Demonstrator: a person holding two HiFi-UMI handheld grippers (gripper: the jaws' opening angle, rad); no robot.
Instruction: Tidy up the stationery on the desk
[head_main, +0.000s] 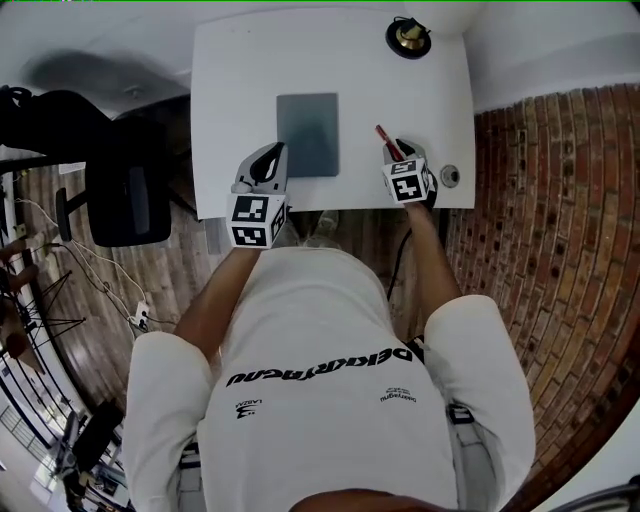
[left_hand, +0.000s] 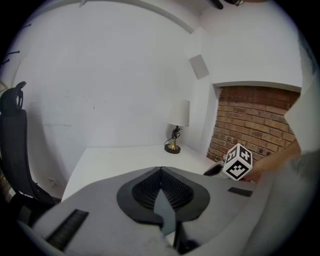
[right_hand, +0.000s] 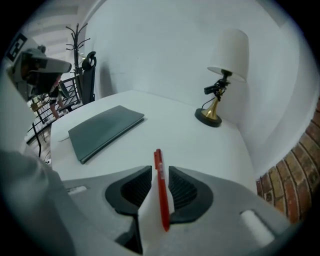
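A red pen (right_hand: 161, 190) lies on the white desk (head_main: 240, 80) at its near right; in the head view the red pen (head_main: 384, 139) pokes out beyond my right gripper (head_main: 398, 152). That right gripper (right_hand: 160, 169) stands open astride the pen, with white desk showing on both sides of it. A grey notebook (head_main: 308, 133) lies flat mid-desk, also visible as the notebook (right_hand: 102, 130) to the left in the right gripper view. My left gripper (head_main: 274, 153) hovers at the notebook's near left corner. The left gripper (left_hand: 161, 172) is shut, with nothing seen between its tips.
A small brass-footed lamp (head_main: 408, 38) stands at the far right corner of the desk. A little round object (head_main: 450, 176) sits near the right front edge. A black office chair (head_main: 125, 190) stands left of the desk, and a brick wall (head_main: 560, 200) runs along the right.
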